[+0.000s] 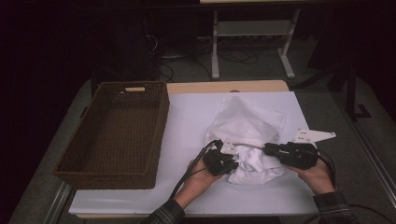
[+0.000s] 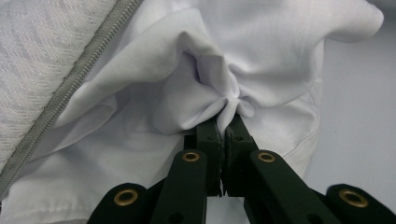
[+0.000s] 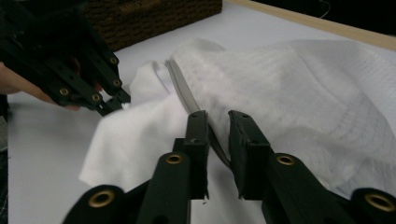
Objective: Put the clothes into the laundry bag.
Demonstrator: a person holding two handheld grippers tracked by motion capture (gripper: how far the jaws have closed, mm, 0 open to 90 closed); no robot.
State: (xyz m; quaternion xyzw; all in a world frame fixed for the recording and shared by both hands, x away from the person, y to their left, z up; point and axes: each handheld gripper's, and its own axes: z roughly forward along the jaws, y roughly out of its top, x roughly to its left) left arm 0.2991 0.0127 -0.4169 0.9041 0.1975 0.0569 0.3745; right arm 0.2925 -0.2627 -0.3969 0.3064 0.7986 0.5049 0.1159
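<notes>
A white mesh laundry bag [image 1: 247, 119] with a grey zipper [image 2: 70, 88] lay on the white tabletop [image 1: 187, 126], to the right of an empty brown wicker basket [image 1: 116, 135] and well apart from it. From the bag's near end a white cloth garment [image 1: 254, 165] spilled out, bunched between the two grippers.

The left gripper [image 1: 223, 161] was seen with its jaws pressed together on a pinched fold of the garment [image 2: 231, 105]. The right gripper [image 1: 266, 149] was held with its jaws a little apart, the zipper edge of the bag [image 3: 219, 144] running between them; no pressing of the pads on it could be made out.

The work was judged to be in its middle: part of the garment appeared already drawn out of the bag's mouth, while the rest looked to be inside, and nothing had been placed in the basket.

The bag's long axis was laid roughly from the near edge of the tabletop toward the far edge, its open, zippered end pointed toward the person and its closed end away.
</notes>
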